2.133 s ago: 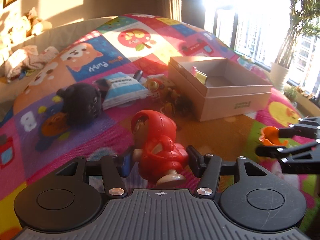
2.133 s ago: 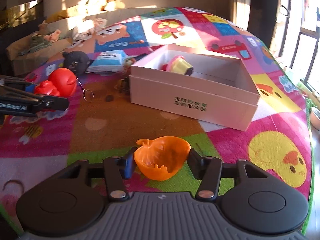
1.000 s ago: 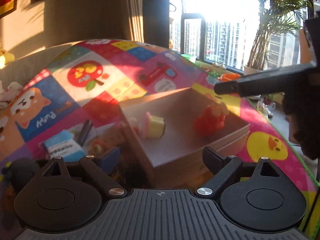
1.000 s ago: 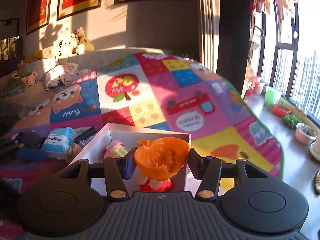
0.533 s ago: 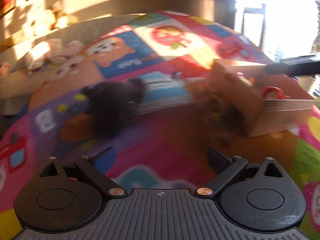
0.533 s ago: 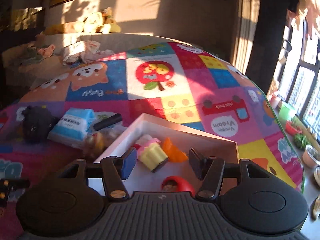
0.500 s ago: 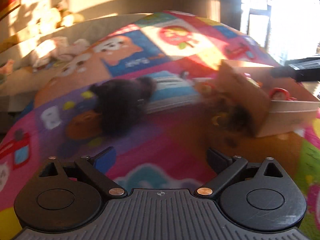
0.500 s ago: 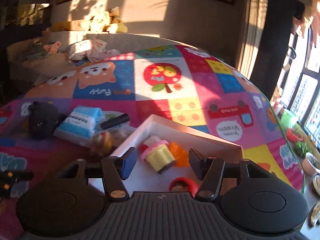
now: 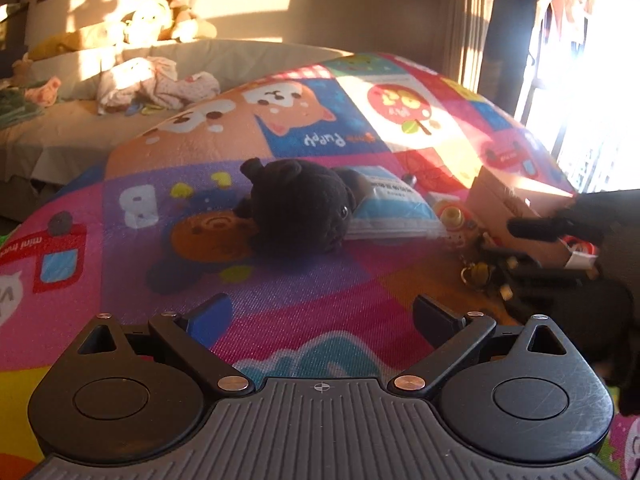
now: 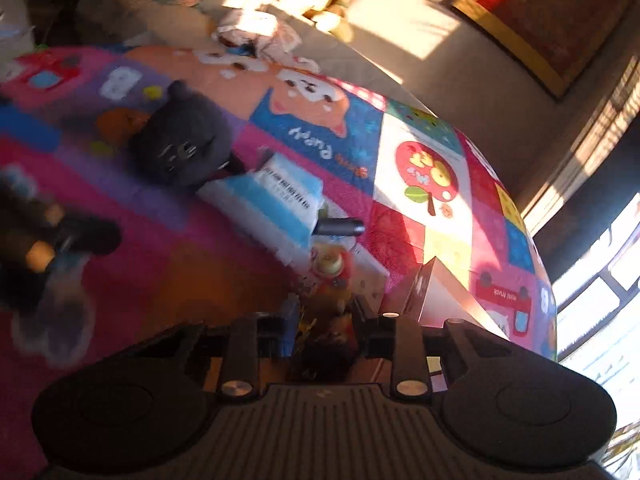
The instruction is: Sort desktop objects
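In the left wrist view my left gripper (image 9: 320,316) stands wide open and empty above the mat, pointing at a black plush toy (image 9: 296,204). A blue tissue packet (image 9: 392,208) lies behind the plush. Small toys (image 9: 452,216) lie beside the cardboard box (image 9: 516,196). My right gripper (image 9: 552,228) shows dark at the right, low over those toys. In the blurred right wrist view the right gripper (image 10: 324,320) is rolled over and its jaws are closing. A small dark, red and yellow toy (image 10: 324,332) fills the gap between the pads, beside the box (image 10: 436,292).
A colourful play mat (image 9: 280,320) covers the surface. A black pen-like stick (image 10: 340,226) and a yellow-topped toy (image 10: 330,264) lie by the tissue packet (image 10: 276,196). A sofa (image 9: 80,128) with clothes and plush toys stands behind. Bright windows are on the right.
The left gripper swung away from the box, empty, to face the black plush. The right gripper left the orange cup in the box, rolled, dropped to the small toys and narrowed its jaws.
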A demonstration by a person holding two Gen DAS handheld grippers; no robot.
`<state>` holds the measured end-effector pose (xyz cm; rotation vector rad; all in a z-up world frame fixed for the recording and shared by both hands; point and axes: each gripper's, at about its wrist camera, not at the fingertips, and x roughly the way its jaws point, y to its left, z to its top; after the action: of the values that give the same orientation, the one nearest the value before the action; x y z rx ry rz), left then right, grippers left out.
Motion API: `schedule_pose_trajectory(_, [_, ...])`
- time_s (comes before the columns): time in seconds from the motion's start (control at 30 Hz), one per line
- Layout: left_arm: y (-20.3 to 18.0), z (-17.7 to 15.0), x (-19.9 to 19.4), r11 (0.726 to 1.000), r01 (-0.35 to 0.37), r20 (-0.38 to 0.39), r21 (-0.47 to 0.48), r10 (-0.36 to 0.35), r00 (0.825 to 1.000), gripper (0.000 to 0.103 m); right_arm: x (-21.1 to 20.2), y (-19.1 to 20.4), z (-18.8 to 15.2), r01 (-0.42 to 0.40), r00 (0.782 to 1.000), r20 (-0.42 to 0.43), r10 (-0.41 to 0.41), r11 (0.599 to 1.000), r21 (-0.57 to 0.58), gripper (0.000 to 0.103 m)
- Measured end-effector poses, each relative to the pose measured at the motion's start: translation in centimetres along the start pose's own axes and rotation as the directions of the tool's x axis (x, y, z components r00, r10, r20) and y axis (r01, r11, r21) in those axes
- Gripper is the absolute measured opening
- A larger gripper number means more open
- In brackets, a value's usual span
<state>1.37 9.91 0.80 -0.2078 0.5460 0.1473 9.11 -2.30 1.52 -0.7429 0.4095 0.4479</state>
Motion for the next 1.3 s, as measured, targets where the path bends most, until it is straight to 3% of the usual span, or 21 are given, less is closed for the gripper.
schedule_pose_trajectory(0.07, [0.2, 0.0, -0.1, 1.000, 0.010, 0.005, -0.018, -0.010, 1.000, 0.101, 1.2, -2.2, 1.9, -0.066, 0.996, -0.055, 0.073, 0.990, 0.128, 0.028])
schedule_pose_trajectory(0.13, [0.4, 0.0, -0.1, 0.999, 0.017, 0.009, -0.027, -0.017, 1.000, 0.101, 3.3, -4.8, 3.7, -0.134, 0.979, -0.115, 0.171, 0.952, 0.275, 0.029])
schedule_pose_trajectory(0.2, [0.5, 0.0, -0.2, 0.999, 0.025, 0.015, -0.031, -0.024, 1.000, 0.101, 5.7, -6.6, 5.1, -0.141, 0.963, -0.167, 0.213, 0.921, 0.363, 0.029])
schedule_pose_trajectory(0.3, [0.7, -0.1, -0.3, 0.998, 0.036, 0.020, -0.042, -0.036, 0.999, 0.101, 9.0, -7.9, 6.3, -0.128, 0.947, -0.217, 0.237, 0.898, 0.421, 0.029])
schedule_pose_trajectory(0.37, [0.9, -0.1, -0.3, 0.998, 0.042, 0.020, -0.053, -0.041, 0.999, 0.101, 10.6, -8.0, 6.4, -0.144, 0.924, -0.255, 0.285, 0.877, 0.459, 0.028])
schedule_pose_trajectory(0.5, [1.1, -0.1, -0.3, 0.997, 0.051, 0.023, -0.066, -0.050, 0.999, 0.102, 9.4, -7.3, 5.7, -0.189, 0.908, -0.251, 0.335, 0.864, 0.467, 0.028])
schedule_pose_trajectory(0.57, [1.1, -0.1, -0.3, 0.996, 0.053, 0.021, -0.068, -0.052, 0.998, 0.102, 7.5, -6.7, 5.1, -0.267, 0.880, -0.239, 0.411, 0.844, 0.466, 0.027])
schedule_pose_trajectory(0.67, [1.0, -0.1, -0.3, 0.996, 0.052, 0.021, -0.067, -0.051, 0.998, 0.102, 4.2, -6.1, 4.1, -0.444, 0.780, -0.222, 0.585, 0.767, 0.463, 0.027])
schedule_pose_trajectory(0.7, [1.0, -0.1, -0.3, 0.997, 0.051, 0.021, -0.066, -0.050, 0.999, 0.102, 3.0, -6.0, 3.8, -0.470, 0.772, -0.211, 0.600, 0.762, 0.446, 0.027])
schedule_pose_trajectory(0.73, [1.0, -0.1, -0.3, 0.997, 0.050, 0.021, -0.065, -0.049, 0.999, 0.102, 1.6, -5.9, 3.6, -0.463, 0.799, -0.197, 0.568, 0.790, 0.401, 0.027])
schedule_pose_trajectory(0.83, [1.0, -0.1, -0.2, 0.997, 0.050, 0.019, -0.067, -0.049, 0.999, 0.102, -2.2, -3.8, 2.4, -0.286, 0.947, -0.123, 0.296, 0.954, 0.087, 0.027])
schedule_pose_trajectory(0.87, [1.0, -0.1, -0.2, 0.996, 0.050, 0.017, -0.067, -0.049, 0.999, 0.102, -2.8, -2.8, 1.8, -0.211, 0.973, -0.094, 0.209, 0.977, -0.011, 0.027])
schedule_pose_trajectory(0.9, [1.0, -0.1, -0.2, 0.996, 0.050, 0.016, -0.068, -0.049, 0.999, 0.102, -2.9, -1.9, 1.3, -0.159, 0.985, -0.082, 0.153, 0.984, -0.075, 0.027])
schedule_pose_trajectory(1.07, [1.1, -0.1, -0.2, 0.996, 0.049, 0.013, -0.070, -0.048, 0.999, 0.102, -0.6, -0.2, 1.1, -0.013, 0.997, -0.076, 0.002, 0.990, -0.141, 0.027])
schedule_pose_trajectory(1.23, [1.3, -0.1, -0.1, 0.995, 0.053, 0.009, -0.083, -0.053, 0.999, 0.102, 4.0, -0.8, 3.0, 0.008, 0.984, -0.175, -0.019, 0.998, -0.060, 0.027])
schedule_pose_trajectory(1.3, [1.4, -0.1, 0.0, 0.994, 0.057, 0.007, -0.091, -0.057, 0.998, 0.102, 5.1, -1.2, 3.0, -0.024, 0.976, -0.218, 0.018, 0.999, -0.026, 0.013])
